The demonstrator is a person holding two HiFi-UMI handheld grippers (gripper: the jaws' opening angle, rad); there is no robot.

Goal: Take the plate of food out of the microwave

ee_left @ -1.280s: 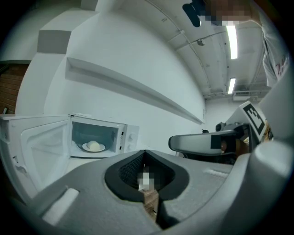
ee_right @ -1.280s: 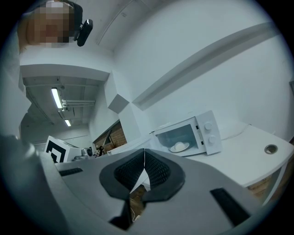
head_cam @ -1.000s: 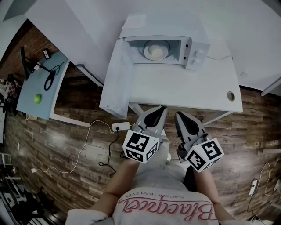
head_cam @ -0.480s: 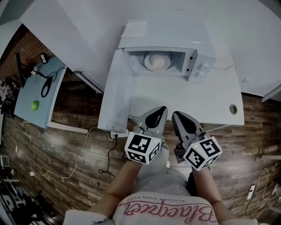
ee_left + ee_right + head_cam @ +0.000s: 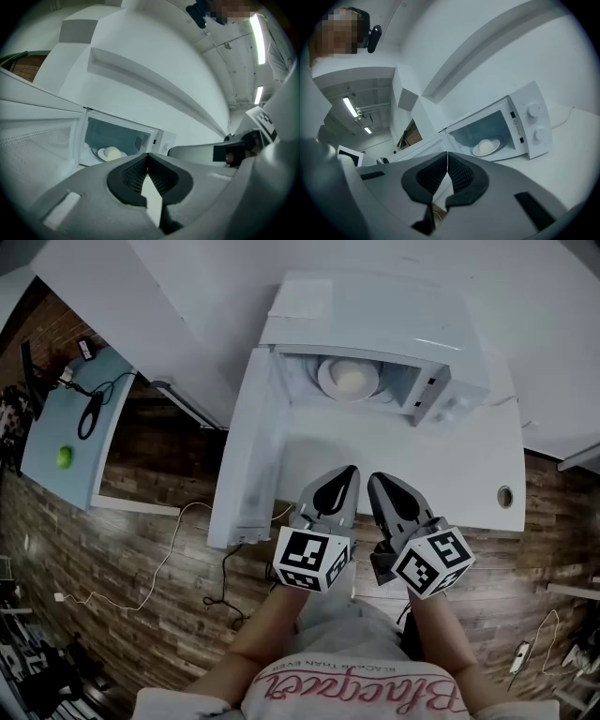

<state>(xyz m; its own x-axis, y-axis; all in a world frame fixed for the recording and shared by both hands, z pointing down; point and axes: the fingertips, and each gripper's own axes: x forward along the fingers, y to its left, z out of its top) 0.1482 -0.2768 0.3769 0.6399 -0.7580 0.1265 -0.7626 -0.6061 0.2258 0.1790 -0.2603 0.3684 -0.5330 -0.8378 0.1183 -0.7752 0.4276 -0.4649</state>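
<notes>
Left gripper (image 5: 345, 472) and right gripper (image 5: 375, 480) are hovering, jaws pressed together and empty, before the open microwave (image 5: 394, 315) holding the plate (image 5: 349, 379).

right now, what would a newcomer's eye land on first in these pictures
The white microwave stands open on the white table, its door swung wide to the left in the head view, with a plate of food inside. In front of it, side by side at the table's near edge, the left gripper and right gripper point toward it, both shut and empty.
</notes>
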